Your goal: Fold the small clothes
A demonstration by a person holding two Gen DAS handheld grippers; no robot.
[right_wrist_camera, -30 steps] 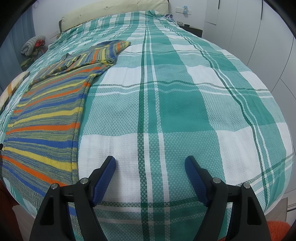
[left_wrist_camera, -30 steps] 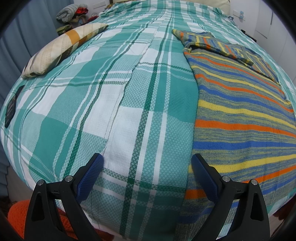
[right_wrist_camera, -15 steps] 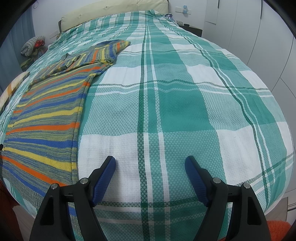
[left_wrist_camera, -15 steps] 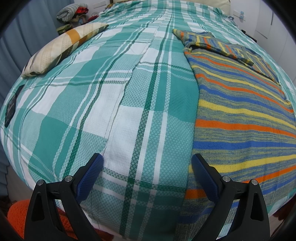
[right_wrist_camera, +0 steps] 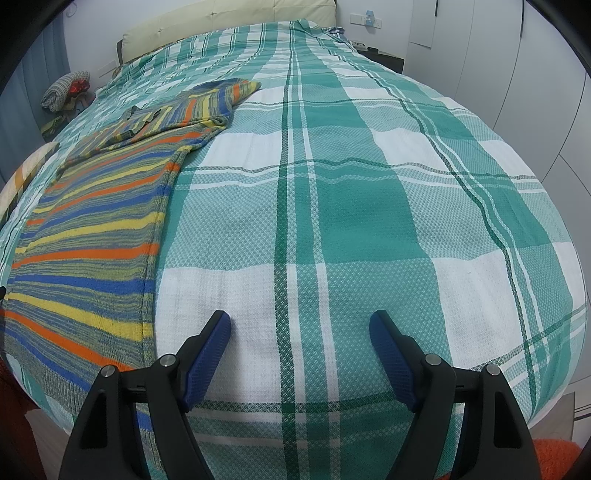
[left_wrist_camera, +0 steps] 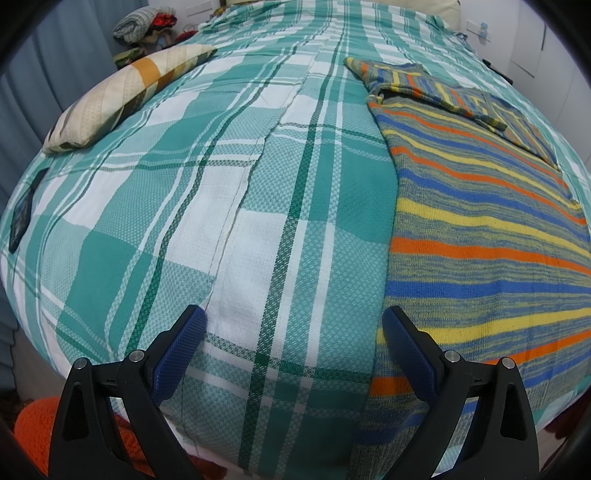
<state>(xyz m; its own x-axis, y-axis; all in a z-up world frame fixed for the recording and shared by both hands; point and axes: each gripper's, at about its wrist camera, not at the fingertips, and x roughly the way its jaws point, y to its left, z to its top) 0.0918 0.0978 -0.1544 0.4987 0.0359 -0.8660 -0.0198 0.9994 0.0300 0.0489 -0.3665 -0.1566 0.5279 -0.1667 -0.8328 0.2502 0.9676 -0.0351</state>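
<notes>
A striped knit sweater point(left_wrist_camera: 480, 229) in orange, yellow, blue and grey lies flat on the bed, sleeves folded across its far end. It sits at the right in the left wrist view and at the left in the right wrist view point(right_wrist_camera: 96, 236). Its hem hangs over the near bed edge. My left gripper point(left_wrist_camera: 293, 325) is open and empty, above the bedspread just left of the sweater's side edge. My right gripper point(right_wrist_camera: 300, 326) is open and empty, above the bedspread just right of the sweater's other side edge.
The bed is covered by a green and white plaid spread point(right_wrist_camera: 354, 206). A striped pillow point(left_wrist_camera: 122, 99) lies at the left edge, a dark phone-like object point(left_wrist_camera: 20, 218) near it. A pile of clothes point(left_wrist_camera: 144, 27) is beyond. White wardrobes point(right_wrist_camera: 517, 55) stand at right.
</notes>
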